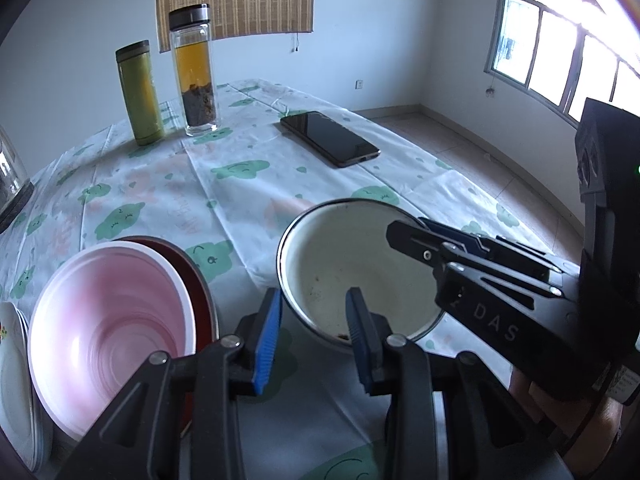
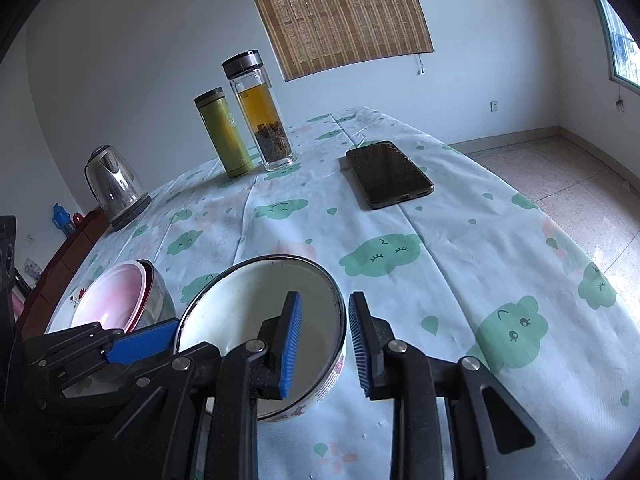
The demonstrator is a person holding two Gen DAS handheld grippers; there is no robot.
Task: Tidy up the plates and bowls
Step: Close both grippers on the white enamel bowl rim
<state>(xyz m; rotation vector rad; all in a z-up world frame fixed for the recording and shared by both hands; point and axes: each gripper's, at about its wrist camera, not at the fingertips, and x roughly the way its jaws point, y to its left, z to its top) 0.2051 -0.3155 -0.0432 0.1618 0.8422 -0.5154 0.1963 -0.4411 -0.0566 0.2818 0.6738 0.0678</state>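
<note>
Between both grippers' parted fingers (image 2: 291, 334), the white bowl's (image 1: 340, 264) rim.

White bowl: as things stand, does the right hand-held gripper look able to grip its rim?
Probably yes. The right hand-held gripper is open and straddles the near wall of the white bowl, one finger inside and one outside. Nothing sits between them; the left hand-held gripper straddles a different stretch of rim.
</note>
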